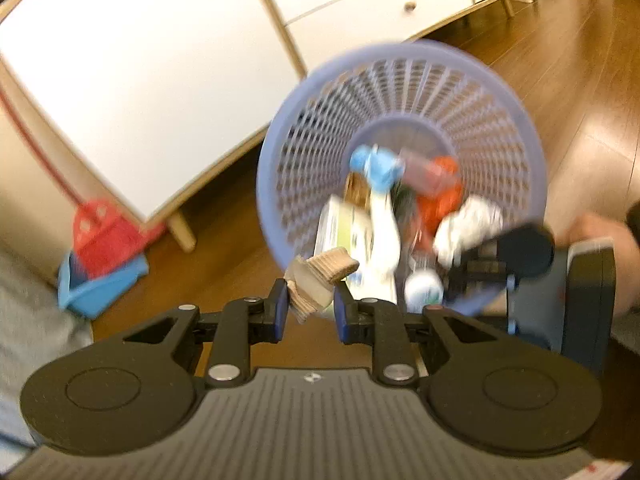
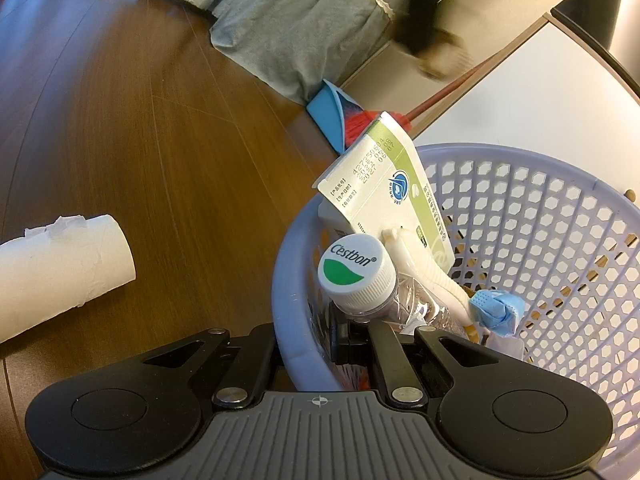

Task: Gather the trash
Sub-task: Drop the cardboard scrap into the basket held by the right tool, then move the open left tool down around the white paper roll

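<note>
My left gripper (image 1: 310, 304) is shut on a crumpled piece of brown cardboard (image 1: 320, 276), held in the air just short of the near rim of the purple mesh basket (image 1: 500, 92). The basket holds a green-and-white carton (image 2: 384, 184), a plastic bottle with a white cap (image 2: 354, 270), a blue face mask (image 2: 496, 308), a red wrapper (image 1: 440, 196) and crumpled white paper (image 1: 468, 224). My right gripper (image 2: 304, 348) is shut on the basket's near rim (image 2: 286, 288), one finger outside and one inside. In the right wrist view the left gripper and its cardboard (image 2: 444, 65) are a blur at the top.
A white paper roll tube (image 2: 64, 272) lies on the wooden floor left of the basket. A blue dustpan (image 1: 100, 284) with a red broom (image 1: 104, 232) leans by a white cabinet (image 1: 140, 80). A grey bed cover (image 2: 300, 20) hangs behind.
</note>
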Available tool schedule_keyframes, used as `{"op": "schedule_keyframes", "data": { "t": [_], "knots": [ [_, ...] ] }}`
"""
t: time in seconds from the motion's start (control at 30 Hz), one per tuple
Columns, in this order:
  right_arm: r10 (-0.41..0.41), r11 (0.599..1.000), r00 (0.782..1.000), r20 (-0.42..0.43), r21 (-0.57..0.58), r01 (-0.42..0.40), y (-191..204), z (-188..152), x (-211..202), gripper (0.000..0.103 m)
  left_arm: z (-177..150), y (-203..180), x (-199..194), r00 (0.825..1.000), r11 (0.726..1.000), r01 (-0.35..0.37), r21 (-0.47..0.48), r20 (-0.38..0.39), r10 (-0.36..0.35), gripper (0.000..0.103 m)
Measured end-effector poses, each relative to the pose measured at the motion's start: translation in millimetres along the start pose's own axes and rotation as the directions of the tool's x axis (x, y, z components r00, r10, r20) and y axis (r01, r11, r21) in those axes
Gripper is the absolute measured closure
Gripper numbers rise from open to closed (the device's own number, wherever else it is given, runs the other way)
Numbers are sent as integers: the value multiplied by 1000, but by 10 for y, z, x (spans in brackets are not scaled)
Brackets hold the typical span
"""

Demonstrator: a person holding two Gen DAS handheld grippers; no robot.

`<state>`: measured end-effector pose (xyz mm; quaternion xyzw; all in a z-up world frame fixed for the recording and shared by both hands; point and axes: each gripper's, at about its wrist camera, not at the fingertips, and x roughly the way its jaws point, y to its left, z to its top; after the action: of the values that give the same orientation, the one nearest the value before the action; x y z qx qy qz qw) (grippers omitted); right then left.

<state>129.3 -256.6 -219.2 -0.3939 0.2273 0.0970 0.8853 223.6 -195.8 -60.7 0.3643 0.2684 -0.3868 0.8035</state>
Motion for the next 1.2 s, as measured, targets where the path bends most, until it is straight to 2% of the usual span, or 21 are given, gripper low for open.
{"op": "schedule_keyframes", "data": {
  "t": [0.1, 0.17, 0.2, 0.23, 0.33, 0.47, 0.57, 0.67, 0.8, 0.97, 1.13, 1.2],
  "knots": [
    [-1, 1000, 1000, 0, 2, 1, -2, 3, 4, 99, 273, -64, 149, 998, 1000, 0, 11, 55, -1, 81],
    [0, 1000, 1000, 0, 1, 0, -2, 8, 7, 99, 429, -92, 257, 995, 1000, 8, 2, 100, -9, 74],
    [0, 1000, 1000, 1, 2, 0, -7, 3, 4, 99, 501, -96, 316, 993, 1000, 1, -8, 114, 0, 62],
    [0, 1000, 1000, 1, 3, 0, -3, 8, 7, 99, 535, -84, 335, 992, 1000, -4, -19, 126, 7, 58],
    [-1, 1000, 1000, 2, 11, 1, -13, 12, 11, 99, 506, 11, 292, 990, 996, -22, -82, 135, 33, 58],
    [-3, 1000, 1000, 2, 16, 3, -15, 3, 15, 99, 141, 102, 213, 995, 988, -71, -138, 55, 80, 58],
    [-5, 1000, 1000, 4, 19, 4, -21, 0, 9, 99, -299, 101, 180, 995, 974, -92, -208, -52, 83, 58],
    [-5, 1000, 1000, 2, 15, 5, -31, 24, 28, 99, -725, -5, 162, 987, 957, -94, -276, -149, 54, 58],
    [-6, 1000, 1000, 0, 10, 6, -22, 27, 35, 99, -1219, -232, 191, 967, 911, -62, -407, -252, -46, 58],
    [-6, 1000, 1000, -2, 3, 6, -18, 7, 36, 99, -1417, -532, 274, 956, 889, -19, -457, -270, -119, 58],
    [-6, 1000, 1000, -2, 0, 6, -15, -11, 7, 99, -1489, -731, 463, 948, 873, -5, -488, -280, -152, 51],
    [-6, 1000, 1000, -1, 1, 6, -19, -18, 5, 99, -1489, -768, 559, 944, 851, 30, -524, -265, -197, 49]
  ]
}}
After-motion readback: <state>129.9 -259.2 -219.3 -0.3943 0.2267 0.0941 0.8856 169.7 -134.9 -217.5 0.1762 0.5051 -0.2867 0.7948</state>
